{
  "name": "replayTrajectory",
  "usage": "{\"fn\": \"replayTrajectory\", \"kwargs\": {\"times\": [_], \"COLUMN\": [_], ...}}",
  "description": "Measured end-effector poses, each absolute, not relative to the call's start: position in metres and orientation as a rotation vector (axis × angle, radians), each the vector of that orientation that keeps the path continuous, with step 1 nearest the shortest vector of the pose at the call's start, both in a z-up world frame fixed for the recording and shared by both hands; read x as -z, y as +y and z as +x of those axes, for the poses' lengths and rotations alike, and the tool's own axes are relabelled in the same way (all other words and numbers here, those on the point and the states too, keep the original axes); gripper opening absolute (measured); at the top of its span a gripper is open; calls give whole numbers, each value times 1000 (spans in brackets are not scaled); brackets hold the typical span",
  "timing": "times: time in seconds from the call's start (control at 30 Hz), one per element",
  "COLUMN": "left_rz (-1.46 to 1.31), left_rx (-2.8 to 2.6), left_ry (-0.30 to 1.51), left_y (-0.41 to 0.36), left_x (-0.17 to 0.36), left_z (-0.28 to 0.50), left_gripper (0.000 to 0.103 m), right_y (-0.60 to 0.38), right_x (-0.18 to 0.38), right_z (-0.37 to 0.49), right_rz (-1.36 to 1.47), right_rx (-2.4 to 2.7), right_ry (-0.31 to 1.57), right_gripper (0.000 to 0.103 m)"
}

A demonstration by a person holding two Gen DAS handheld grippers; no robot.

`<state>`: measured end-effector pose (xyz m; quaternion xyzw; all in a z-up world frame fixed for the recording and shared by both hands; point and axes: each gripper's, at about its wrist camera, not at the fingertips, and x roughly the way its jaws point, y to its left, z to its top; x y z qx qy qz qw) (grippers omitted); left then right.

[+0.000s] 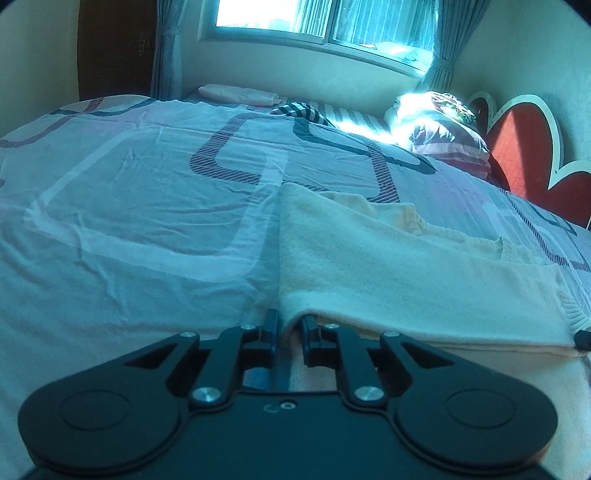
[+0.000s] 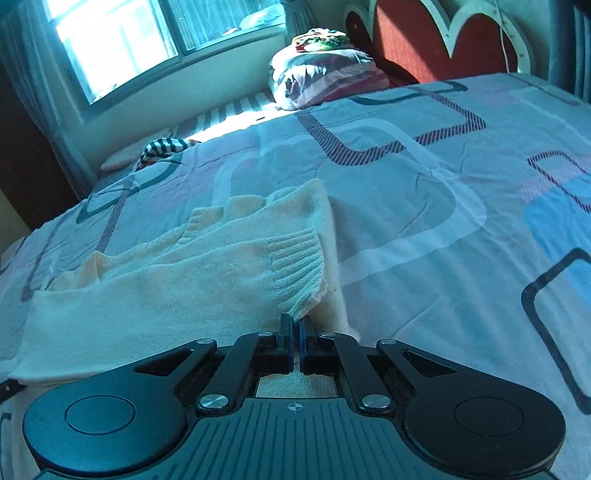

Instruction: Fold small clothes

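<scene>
Knit garments: one cream sweater [image 1: 406, 266] lay on the bed [image 1: 129, 221], seen in both wrist views.
Ribbed cuffs: one [image 2: 299, 269] showed in the right wrist view.
Grippers: two, the left gripper [image 1: 289, 325] and the right gripper [image 2: 295, 325].
Fingers: two on each gripper.
Pillow piles: one pillow stack [image 2: 325, 77] sat by the headboard [image 2: 417, 40].
Checked cloths: one [image 1: 303, 110] lay at the bed's far edge.
Folded pink items: one [image 1: 240, 94] lay beneath the window [image 1: 321, 22].
Windows: one, with curtains hung at two sides.
</scene>
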<state>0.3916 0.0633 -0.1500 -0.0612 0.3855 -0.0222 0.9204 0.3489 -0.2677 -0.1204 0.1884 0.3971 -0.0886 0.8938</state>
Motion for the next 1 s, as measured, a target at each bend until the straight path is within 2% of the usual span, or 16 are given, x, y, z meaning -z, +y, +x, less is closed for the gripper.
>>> {"fn": "replayTrajectory", "kwargs": {"times": [0.07,0.23,0.37,0.5,0.77,1.0], "left_rz": [-117,-108,-117,-89,-90,-104], "left_rx": [44,50,97,141,119,88], "left_ry": [788,753,714,719,785,800], "left_y": [66,68,56,35,25,45], "left_x": [145,127,111,112,145,154], "left_z": [388,374,382,412,470,478], "left_gripper": [22,22,22,23,23,24], "right_y": [-270,-271,-261,-241,-227,-255], "right_x": [113,98,97,105,131,143], "right_z": [345,349,367,384,422,422], "right_rz": [401,369,336,289,247,269], "right_rx": [200,210,139,79,44,101], "right_ry": [790,715,739,764,826,831], "right_gripper": [3,6,10,21,22,22]}}
